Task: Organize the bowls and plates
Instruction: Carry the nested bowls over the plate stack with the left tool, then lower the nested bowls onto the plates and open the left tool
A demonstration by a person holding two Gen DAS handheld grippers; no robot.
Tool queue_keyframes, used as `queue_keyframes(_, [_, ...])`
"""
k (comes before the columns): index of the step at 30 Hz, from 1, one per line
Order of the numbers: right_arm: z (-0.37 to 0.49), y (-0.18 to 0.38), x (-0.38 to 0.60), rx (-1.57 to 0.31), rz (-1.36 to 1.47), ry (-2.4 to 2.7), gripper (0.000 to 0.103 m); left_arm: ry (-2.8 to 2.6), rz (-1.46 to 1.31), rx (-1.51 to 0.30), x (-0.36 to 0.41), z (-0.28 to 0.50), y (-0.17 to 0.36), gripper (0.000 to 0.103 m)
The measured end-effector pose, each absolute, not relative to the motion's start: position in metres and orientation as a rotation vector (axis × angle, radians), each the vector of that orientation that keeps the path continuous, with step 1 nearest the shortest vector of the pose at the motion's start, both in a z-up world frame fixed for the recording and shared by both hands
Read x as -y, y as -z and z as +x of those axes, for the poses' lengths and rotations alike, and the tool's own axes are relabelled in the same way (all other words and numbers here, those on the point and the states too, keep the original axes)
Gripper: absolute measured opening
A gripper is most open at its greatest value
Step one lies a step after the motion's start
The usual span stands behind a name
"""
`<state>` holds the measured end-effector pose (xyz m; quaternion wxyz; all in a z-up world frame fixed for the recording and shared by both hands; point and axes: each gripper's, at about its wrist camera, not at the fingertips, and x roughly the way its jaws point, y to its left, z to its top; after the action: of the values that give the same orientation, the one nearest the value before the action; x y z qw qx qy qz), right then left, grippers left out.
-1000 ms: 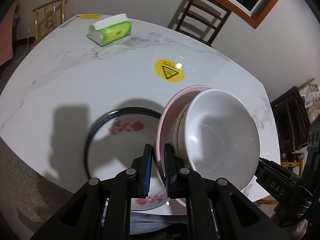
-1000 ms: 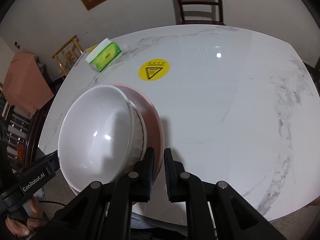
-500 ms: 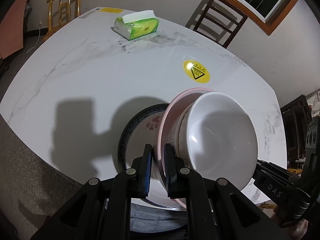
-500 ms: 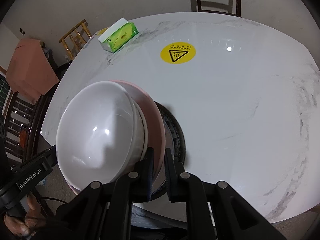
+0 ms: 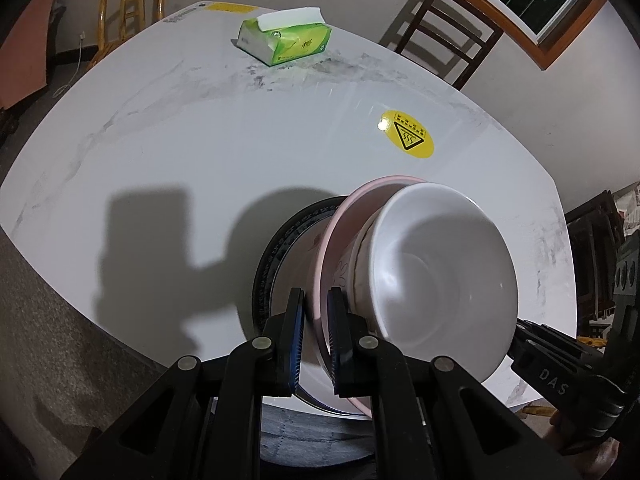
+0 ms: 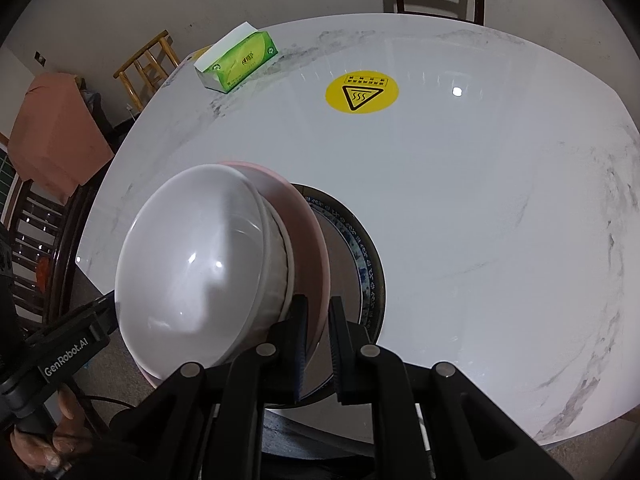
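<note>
gripping: both grippers clamp the rim of one pink plate, one on each side, with a stack of bowls sitting in it.
left gripper [image 5: 315, 336]: clenched on the pink plate's near-left rim, one finger outside the rim, one inside.
right gripper [image 6: 318, 344]: clenched on the same plate's opposite rim, seen from the other side.
pink plate [image 5: 352, 216]: held tilted above the near edge of the table, its far rim raised in the left wrist view.
white bowl [image 5: 444, 280]: topmost in the stack, nested inside the pink plate, its glossy inside facing the left wrist camera; in the right wrist view it fills the left of the picture [image 6: 192, 268].
second bowl [image 6: 280, 264]: only a band of it shows between the white bowl and the pink plate.
dark-rimmed plate [image 5: 276, 256]: lies flat on the table under the held stack, near the near edge; whether the pink plate touches it cannot be told. the blue-patterned rim shows in the right wrist view [image 6: 368, 260].
table [image 5: 200, 140]: white marble-look top.
tissue box [image 5: 286, 40]: green, at the far left of the table, well apart from the plates.
yellow sticker [image 5: 407, 140]: round warning mark, on the table beyond the stack.
chair [image 5: 444, 36]: dark wood, behind the far edge.
</note>
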<state>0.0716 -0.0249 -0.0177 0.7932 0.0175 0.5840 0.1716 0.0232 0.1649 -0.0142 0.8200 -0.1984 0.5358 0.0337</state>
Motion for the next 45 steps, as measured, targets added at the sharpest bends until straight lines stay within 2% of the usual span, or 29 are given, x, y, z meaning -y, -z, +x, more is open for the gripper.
queue_keyframes(22, [0.069, 0.017, 0.022, -1.205, 0.02, -0.365, 0.014, -0.071, -0.379, -1.115, -0.164, 0.022, 0.02, 0.007])
queue_keyframes(26, [0.067, 0.016, 0.025, -1.2, 0.026, -0.367, 0.017, -0.079, -0.372, -1.109, -0.165, 0.02, 0.019, 0.01])
queue_keyframes(29, [0.066, 0.015, 0.027, -1.193, 0.031, -0.362, 0.022, -0.084, -0.366, -1.097, -0.165, 0.019, 0.016, 0.013])
queue_keyframes(36, [0.06, 0.006, 0.039, -1.138, 0.044, -0.351, 0.041, -0.089, -0.355, -1.072, -0.167, 0.011, 0.009, 0.021])
queue_keyframes(40, [0.052, -0.001, 0.043, -1.101, 0.034, -0.343, 0.046, -0.081, -0.346, -1.05, -0.166, 0.003, 0.003, 0.027])
queue_keyframes(45, [0.041, -0.008, 0.048, -1.055, 0.021, -0.335, 0.049, -0.069, -0.343, -1.019, -0.164, -0.01, -0.007, 0.029])
